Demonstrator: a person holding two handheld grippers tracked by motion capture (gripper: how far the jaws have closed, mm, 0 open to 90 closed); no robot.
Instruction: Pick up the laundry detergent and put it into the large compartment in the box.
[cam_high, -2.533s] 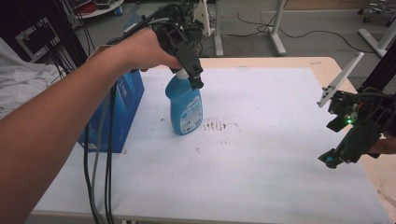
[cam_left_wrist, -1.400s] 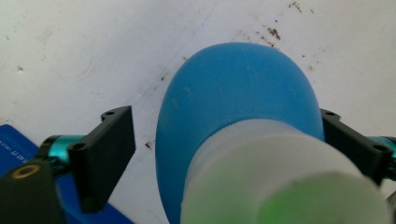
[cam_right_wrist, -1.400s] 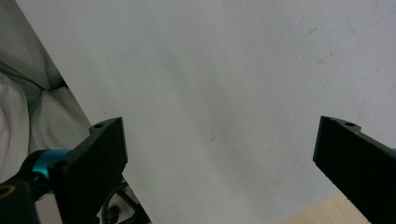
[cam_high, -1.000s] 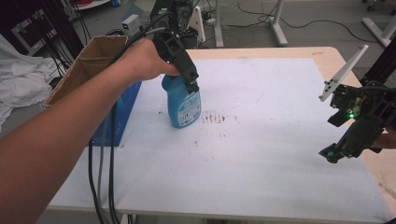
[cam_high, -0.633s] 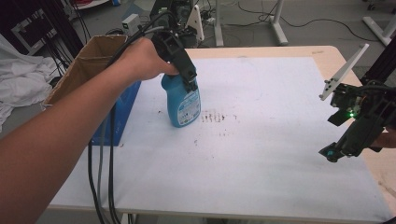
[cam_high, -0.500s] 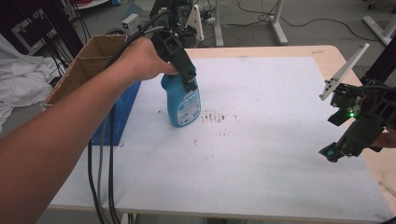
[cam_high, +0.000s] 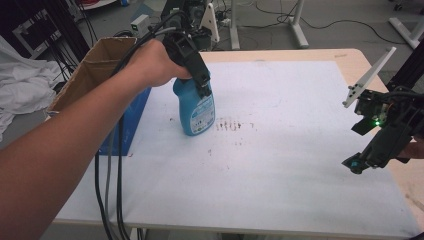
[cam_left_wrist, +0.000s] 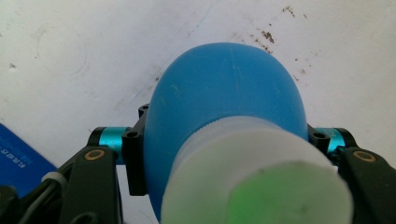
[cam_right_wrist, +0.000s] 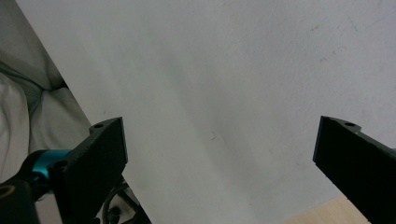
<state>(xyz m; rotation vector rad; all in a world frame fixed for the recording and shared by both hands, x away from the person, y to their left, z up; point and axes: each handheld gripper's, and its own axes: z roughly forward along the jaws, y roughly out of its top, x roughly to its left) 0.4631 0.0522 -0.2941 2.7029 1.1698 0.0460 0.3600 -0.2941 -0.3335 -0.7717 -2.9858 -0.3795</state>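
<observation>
A blue plastic bottle (cam_high: 196, 111) with a white label stands upright on the white table cover (cam_high: 280, 165), left of centre. My left gripper (cam_high: 192, 62) comes down over its top and is shut on its neck. In the left gripper view the blue bottle (cam_left_wrist: 224, 102) and its white cap (cam_left_wrist: 252, 179) sit between the two black jaws, seen from above. My right gripper (cam_high: 372, 147) hovers open over the right edge of the table. In the right gripper view its jaws stand wide apart with nothing between them.
An open cardboard box (cam_high: 92, 70) with a blue front (cam_high: 127, 127) stands at the table's left edge, close beside the bottle. Brown specks (cam_high: 232, 125) mark the cover right of the bottle. Black cables (cam_high: 112, 190) hang from my left gripper. White cloth (cam_high: 20, 90) lies off the table.
Since 2.5 s ago the left gripper has held onto the bottle, which looks to have edged slightly left; over the last second both grippers have barely moved.
</observation>
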